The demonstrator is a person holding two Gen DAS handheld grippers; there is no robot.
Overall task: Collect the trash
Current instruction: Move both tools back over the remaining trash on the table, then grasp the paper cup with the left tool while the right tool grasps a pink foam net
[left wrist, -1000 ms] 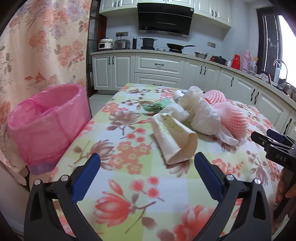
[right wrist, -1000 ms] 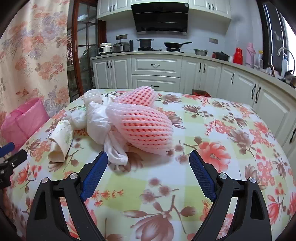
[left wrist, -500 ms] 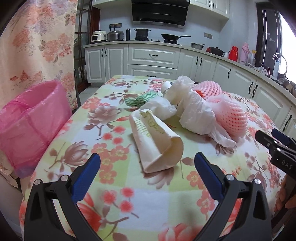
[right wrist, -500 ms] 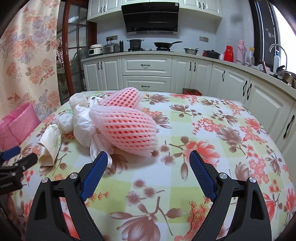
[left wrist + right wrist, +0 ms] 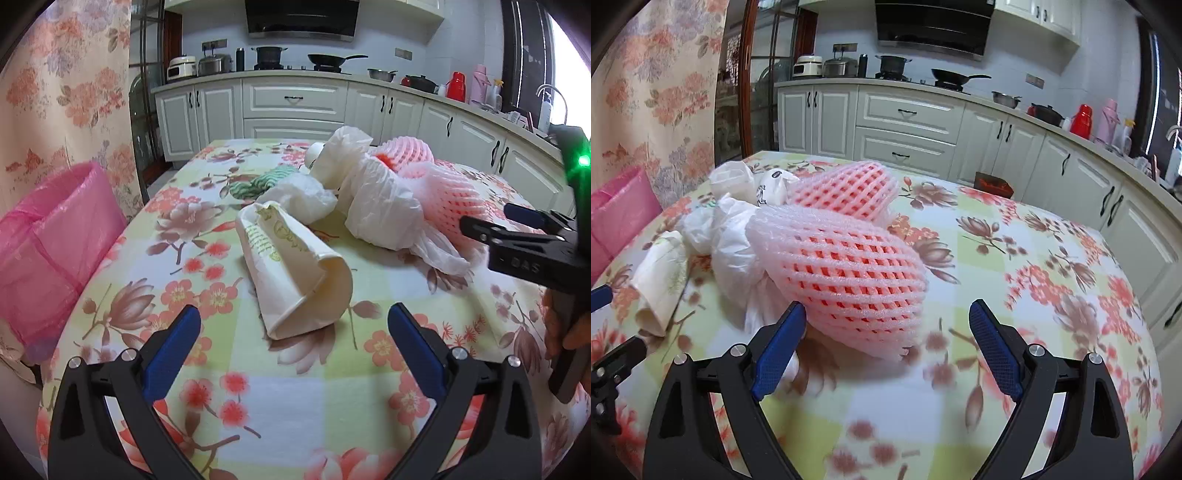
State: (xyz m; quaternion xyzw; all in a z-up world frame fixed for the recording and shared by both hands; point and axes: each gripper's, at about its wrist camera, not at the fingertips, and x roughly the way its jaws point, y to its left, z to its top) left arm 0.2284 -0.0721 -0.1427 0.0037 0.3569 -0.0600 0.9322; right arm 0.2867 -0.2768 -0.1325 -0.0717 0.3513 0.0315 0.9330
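A crushed white paper cup (image 5: pixel 291 266) lies on its side on the floral tablecloth, just ahead of my open left gripper (image 5: pixel 293 317). Behind it are crumpled white plastic bags (image 5: pixel 376 199), a green-striped scrap (image 5: pixel 258 182) and two pink foam fruit nets (image 5: pixel 443 188). My right gripper (image 5: pixel 886 314) is open, its blue fingers either side of the near foam net (image 5: pixel 846 273); the left finger touches the net's edge. The second net (image 5: pixel 849 188) lies behind it. The cup (image 5: pixel 661 280) shows at the left.
A bin lined with a pink bag (image 5: pixel 48 251) stands off the table's left edge, beside a floral curtain (image 5: pixel 62 85). White kitchen cabinets (image 5: pixel 295 107) with pots on the counter run behind and along the right. A hand (image 5: pixel 565 328) holds the right gripper.
Both grippers have moved forward over the table. The paper cup is now close in front of the left gripper, and the near foam net sits between the right gripper's fingers.
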